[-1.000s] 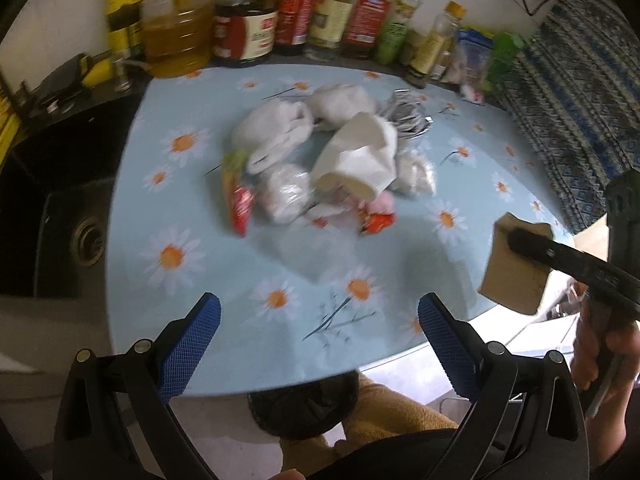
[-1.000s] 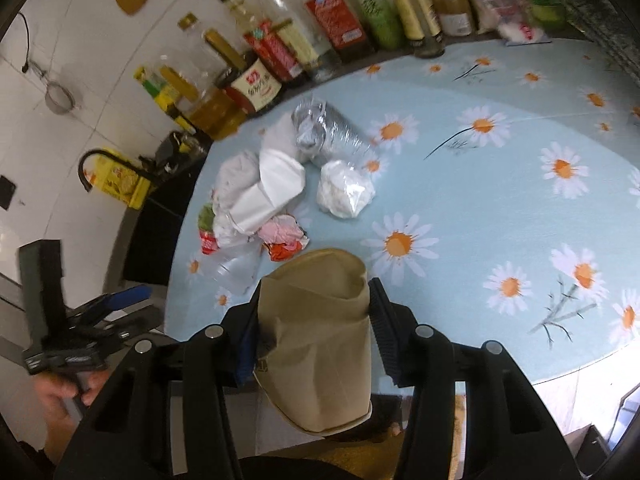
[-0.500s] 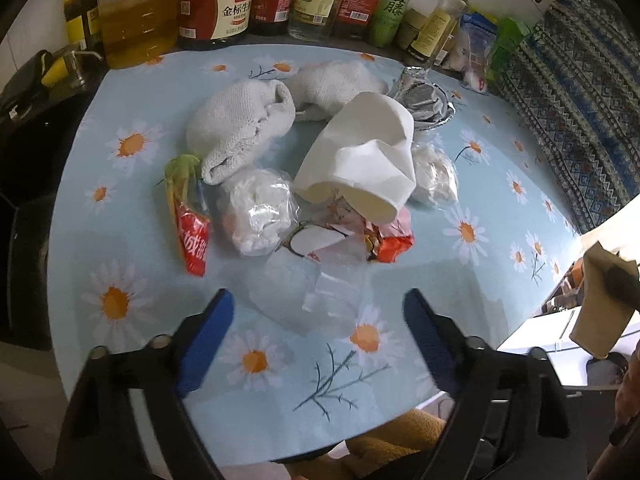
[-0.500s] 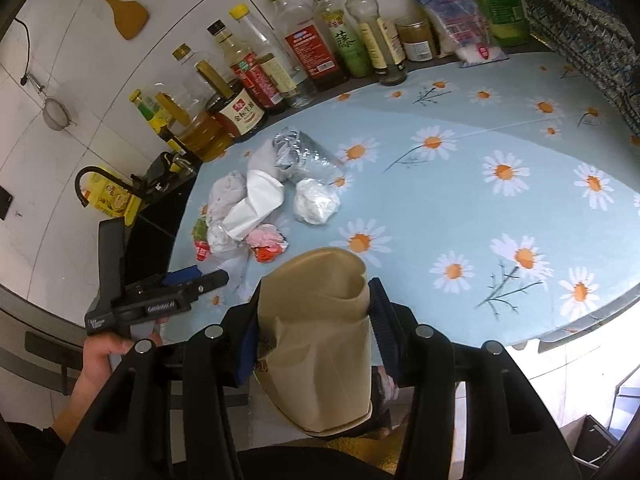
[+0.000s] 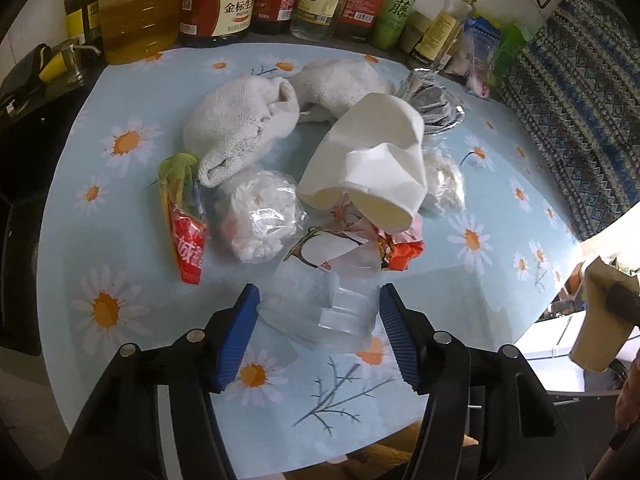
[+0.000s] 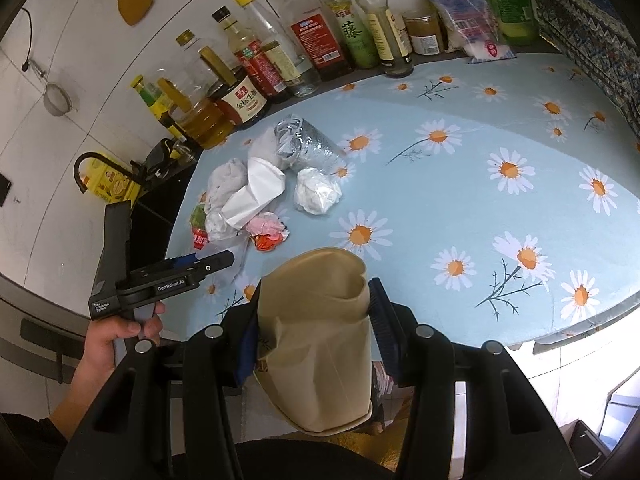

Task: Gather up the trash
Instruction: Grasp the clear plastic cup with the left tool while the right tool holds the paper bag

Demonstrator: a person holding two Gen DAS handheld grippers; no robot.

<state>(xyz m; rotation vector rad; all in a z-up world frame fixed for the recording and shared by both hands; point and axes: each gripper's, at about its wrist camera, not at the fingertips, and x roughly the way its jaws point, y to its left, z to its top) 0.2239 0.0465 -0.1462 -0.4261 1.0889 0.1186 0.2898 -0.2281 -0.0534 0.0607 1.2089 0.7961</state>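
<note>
- The left gripper (image 5: 318,334) is spread wide over the daisy-print table (image 5: 500,240), its blue pads on either side of a crumpled clear plastic container (image 5: 320,304); whether the pads touch it cannot be told.
- That container lies at the near edge of the trash pile, just in front of a red-orange wrapper (image 5: 402,250) and a bagged white wad (image 5: 260,216).
- Behind these lie a white paper cup (image 5: 372,168) on its side and a white cloth (image 5: 240,128).
- The right gripper (image 6: 314,330) is clamped on a brown paper cup (image 6: 316,344), held beyond the table's near edge, its flattened mouth pointing toward the table.
</note>
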